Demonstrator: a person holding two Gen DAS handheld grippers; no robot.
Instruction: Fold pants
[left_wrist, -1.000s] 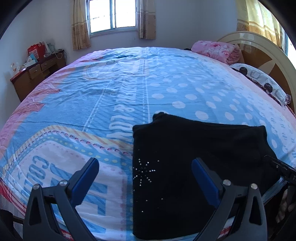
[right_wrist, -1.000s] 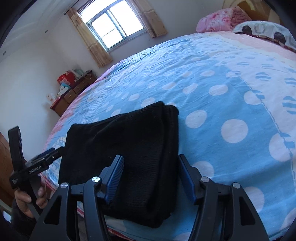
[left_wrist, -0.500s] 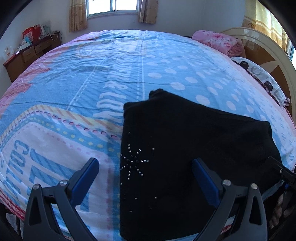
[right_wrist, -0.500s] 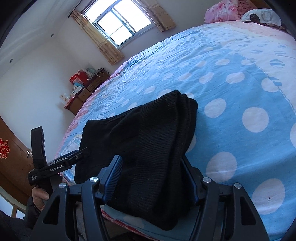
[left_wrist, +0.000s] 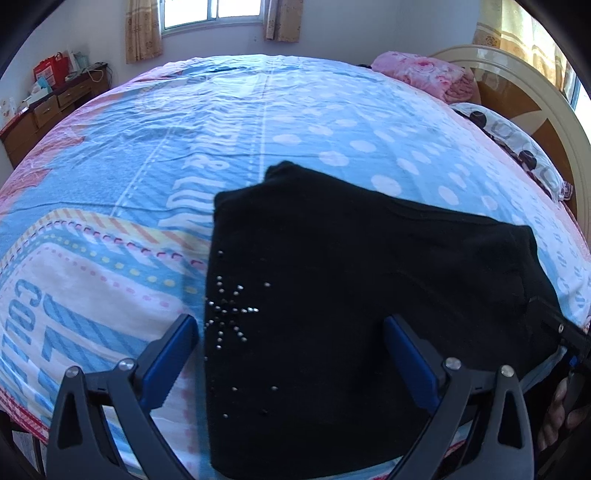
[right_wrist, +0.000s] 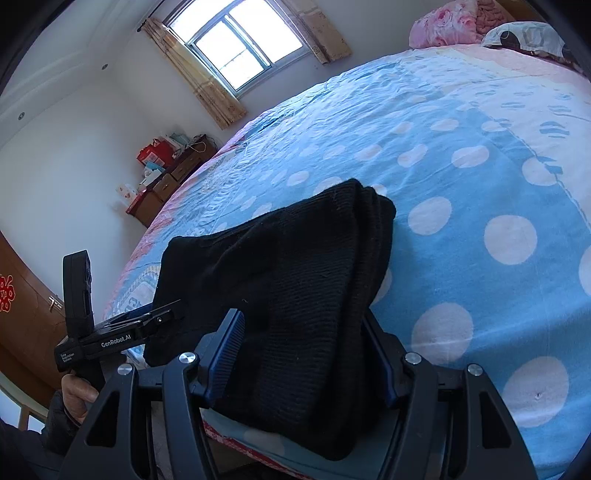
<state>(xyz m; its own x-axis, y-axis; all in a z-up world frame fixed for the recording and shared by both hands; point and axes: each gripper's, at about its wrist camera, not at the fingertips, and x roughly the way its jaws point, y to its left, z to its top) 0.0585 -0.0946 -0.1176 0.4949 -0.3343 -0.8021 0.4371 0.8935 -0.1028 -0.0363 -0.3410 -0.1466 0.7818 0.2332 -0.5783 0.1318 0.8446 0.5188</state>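
The left gripper's (left_wrist: 290, 360) two blue fingers (left_wrist: 168, 363) stood wide apart and released above the folded black pants (left_wrist: 351, 295), one over the printed sheet beside the pants' left edge, the other over the cloth; I could not tell whether either touched. The right gripper's (right_wrist: 306, 356) fingers (right_wrist: 226, 354) straddled the thick folded end of the pants (right_wrist: 295, 280); the left pad stood clear of the knit with a gap, while the right finger was mostly hidden behind the bulge of cloth, so a clamp could not be confirmed and the fingers read as released. One pair of pants lay on the bed (left_wrist: 258, 122) at its near edge, the lower hem cut off by the frame; a small star of studs (left_wrist: 229, 314) showed near its left side. The left gripper appeared from the right wrist view (right_wrist: 122, 332), held by a hand (right_wrist: 75, 397) partly cut off. Two pillows sat at the far right corner: one pink (left_wrist: 421, 74), one spotted (left_wrist: 513, 136), the latter partly out of sight. One dresser (right_wrist: 170, 181) stood by the wall, its clutter too small to make out
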